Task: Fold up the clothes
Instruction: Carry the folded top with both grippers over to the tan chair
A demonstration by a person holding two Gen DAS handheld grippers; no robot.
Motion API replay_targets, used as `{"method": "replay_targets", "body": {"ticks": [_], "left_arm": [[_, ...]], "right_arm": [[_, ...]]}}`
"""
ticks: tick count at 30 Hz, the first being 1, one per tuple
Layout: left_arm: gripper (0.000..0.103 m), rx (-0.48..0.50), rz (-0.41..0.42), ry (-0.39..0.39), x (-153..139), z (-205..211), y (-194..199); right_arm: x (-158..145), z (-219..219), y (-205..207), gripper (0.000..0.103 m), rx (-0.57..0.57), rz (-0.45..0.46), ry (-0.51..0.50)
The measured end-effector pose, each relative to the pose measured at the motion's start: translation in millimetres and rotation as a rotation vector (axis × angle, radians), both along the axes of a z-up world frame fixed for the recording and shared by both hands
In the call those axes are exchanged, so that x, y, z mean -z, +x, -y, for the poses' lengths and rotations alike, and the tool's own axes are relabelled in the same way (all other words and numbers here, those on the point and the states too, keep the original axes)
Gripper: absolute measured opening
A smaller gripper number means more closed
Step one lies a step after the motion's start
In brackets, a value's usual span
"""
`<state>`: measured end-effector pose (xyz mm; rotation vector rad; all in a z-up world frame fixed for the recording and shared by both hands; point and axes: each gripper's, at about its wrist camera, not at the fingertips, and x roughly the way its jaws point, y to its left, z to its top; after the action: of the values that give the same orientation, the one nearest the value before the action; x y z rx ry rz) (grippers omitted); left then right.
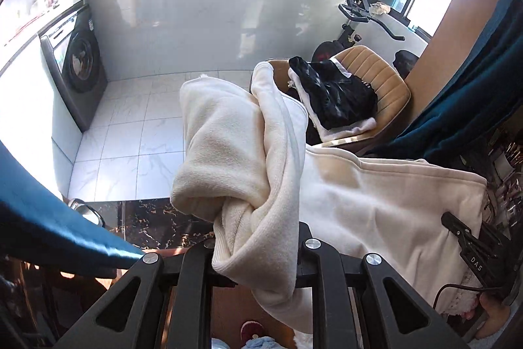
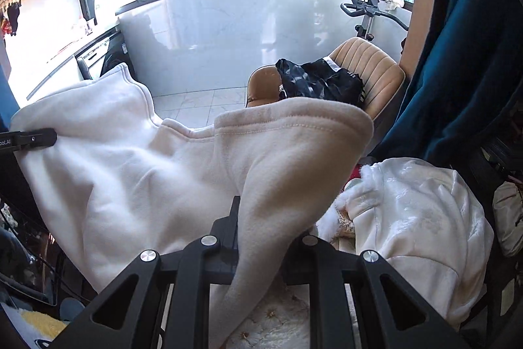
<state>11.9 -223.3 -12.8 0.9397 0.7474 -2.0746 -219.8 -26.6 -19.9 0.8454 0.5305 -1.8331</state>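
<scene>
garment: cream fleece sweatshirt (image 2: 124, 172), held up in the air and stretched between the 2 grippers, not resting on any surface that I can see.
left gripper (image 1: 258, 254): jaws closed on a bunched, twisted wad of the cream fabric; a ribbed cuff or hem hangs off it. Also seen from the right wrist view at far left, clamped on the cloth's edge.
right gripper (image 2: 258, 237): jaws closed on a fold of the sweatshirt just below a stitched hem that drapes over the fingers.
span: cloth sags a little between the 2 grips, not taut.
step: my read is pick-up and spread, before the first fold. No fold line made yet.
next move: needs a flat spot to lay it on, then the grips pulled apart so the body opens flat. The left grip looks to hold several layers, so it probably wants a re-grip on 1 clean edge.
risk: twisted sleeve may stay trapped inside the fold.
nearby: white fluffy robe (image 2: 418, 218) piled below right; tan chair (image 2: 376, 67) with black garment (image 2: 320, 80) on it, well apart; washing machine (image 1: 83, 64) and exercise bike (image 1: 356, 12) behind; blue curtain (image 2: 457, 54) at right.
</scene>
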Motion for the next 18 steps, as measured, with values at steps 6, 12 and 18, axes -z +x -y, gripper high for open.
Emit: {"method": "replay_targets", "body": {"ticks": [6,12,18], "left_arm": [[0.017,0.178,-0.012,0.003,10.2,81.9,-47.5],[0.017,0.314,0.007,0.005,5.2,176.2,-61.6],[0.017,0.400,0.051,-0.015,7.6,245.0,-74.4]], "right_arm": [[0.9,45.1,-26.0,0.017,0.169,-0.021,0.016],[6.8,111.8,-20.8,0.017,0.319,0.003,0.033],[17.8,176.2,-5.6,0.017,0.429,0.040,0.040]]}}
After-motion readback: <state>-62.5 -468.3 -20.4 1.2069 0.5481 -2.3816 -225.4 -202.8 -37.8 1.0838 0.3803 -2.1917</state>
